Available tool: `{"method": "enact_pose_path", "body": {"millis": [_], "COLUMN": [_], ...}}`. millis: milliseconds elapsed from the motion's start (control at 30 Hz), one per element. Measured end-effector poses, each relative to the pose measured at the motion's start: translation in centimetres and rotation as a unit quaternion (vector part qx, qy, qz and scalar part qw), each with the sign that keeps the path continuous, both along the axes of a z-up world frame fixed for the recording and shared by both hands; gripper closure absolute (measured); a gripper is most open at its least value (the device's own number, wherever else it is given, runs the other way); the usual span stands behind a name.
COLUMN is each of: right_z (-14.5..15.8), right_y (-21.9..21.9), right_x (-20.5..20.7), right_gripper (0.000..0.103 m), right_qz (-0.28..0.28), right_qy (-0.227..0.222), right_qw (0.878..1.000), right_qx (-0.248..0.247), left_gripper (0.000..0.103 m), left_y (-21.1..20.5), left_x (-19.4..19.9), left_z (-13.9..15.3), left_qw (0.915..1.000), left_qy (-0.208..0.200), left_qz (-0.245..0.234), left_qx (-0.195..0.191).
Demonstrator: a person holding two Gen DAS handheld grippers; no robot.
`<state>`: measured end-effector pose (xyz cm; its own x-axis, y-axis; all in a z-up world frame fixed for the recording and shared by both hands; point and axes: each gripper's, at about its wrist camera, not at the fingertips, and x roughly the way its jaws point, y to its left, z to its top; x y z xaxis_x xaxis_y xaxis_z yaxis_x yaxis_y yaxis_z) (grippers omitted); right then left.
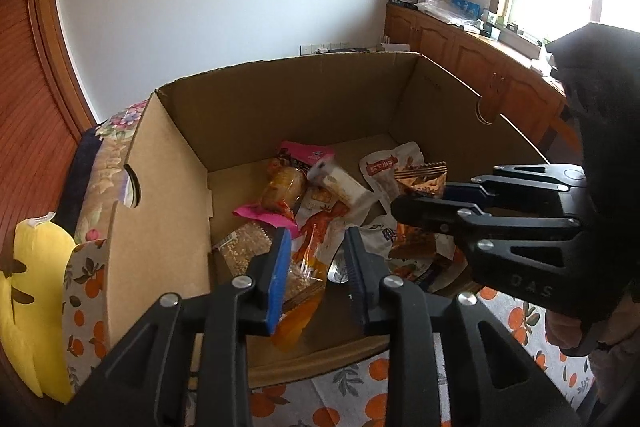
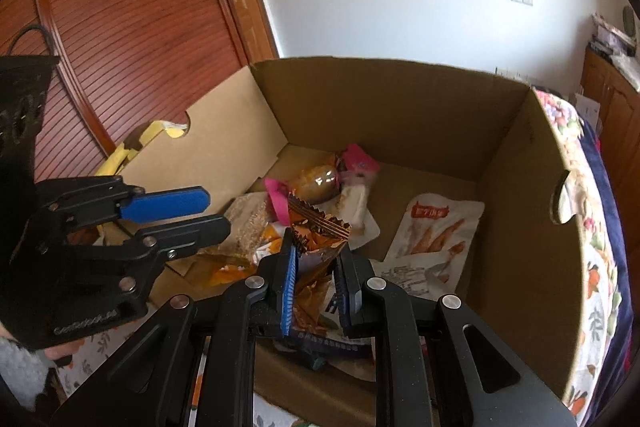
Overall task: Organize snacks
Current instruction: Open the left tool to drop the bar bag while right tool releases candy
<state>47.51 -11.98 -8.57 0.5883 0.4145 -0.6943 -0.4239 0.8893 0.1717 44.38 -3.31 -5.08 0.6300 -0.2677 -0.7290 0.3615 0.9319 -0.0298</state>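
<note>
Snacks [image 1: 320, 211] in crinkled wrappers, heaped in open cardboard box [image 1: 168, 227]

The box [image 1: 168, 187] is matt brown cardboard. The snack packets [image 1: 316, 227] are glossy plastic film. The door [image 2: 132, 27] is ribbed, varnished wood.

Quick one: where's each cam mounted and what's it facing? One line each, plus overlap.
Left wrist: on the left gripper, angled down into the cardboard box; the right gripper and a hand show.
Right wrist: on the right gripper, clamping an orange snack packet; the left gripper shows.
Shared: box, pink-wrapped bun, white pouch.
</note>
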Motion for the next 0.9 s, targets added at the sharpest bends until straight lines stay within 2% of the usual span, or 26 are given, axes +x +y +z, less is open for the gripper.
{"method": "enact_pose_path", "body": {"millis": [500,567,600,633,667,733,900], "right_z": [-0.34,-0.32,-0.27,-0.16,-0.06,0.02,0.44], "right_y": [-0.17,-0.15,-0.09,-0.03,0.01,0.0,-0.48], "right_x": [0.73,0.68,0.65,0.57,0.47,0.43,0.07], "right_gripper": [0.083,0.074,0.064,0.048,0.043,0.042,0.03], "right_qz": [-0.013,-0.017,-0.022,-0.026,-0.028,-0.029,-0.052], "right_qy": [0.014,0.011,0.006,0.001,-0.004,-0.005,-0.021], "right_qw": [1.0,1.0,1.0,0.999,0.999,0.999,0.998], "right_qx": [-0.002,-0.008,-0.014,-0.019,-0.023,-0.026,-0.039], "left_gripper": [0.069,0.069,0.069,0.069,0.069,0.069,0.065], "left_y": [0.66,0.66,0.65,0.59,0.57,0.52,0.58], "left_x": [0.53,0.49,0.47,0.43,0.37,0.28,0.25], "left_z": [-0.48,-0.48,-0.48,-0.4,-0.38,-0.35,-0.32], "left_qw": [0.9998,0.9998,0.9998,0.9998,0.9998,0.9997,0.9995], "left_qy": [-0.001,-0.002,-0.002,-0.005,-0.007,-0.009,-0.012], "left_qz": [0.015,0.016,0.017,0.018,0.02,0.022,0.029], "left_qx": [-0.012,-0.011,-0.01,-0.007,-0.006,-0.004,0.0]}}
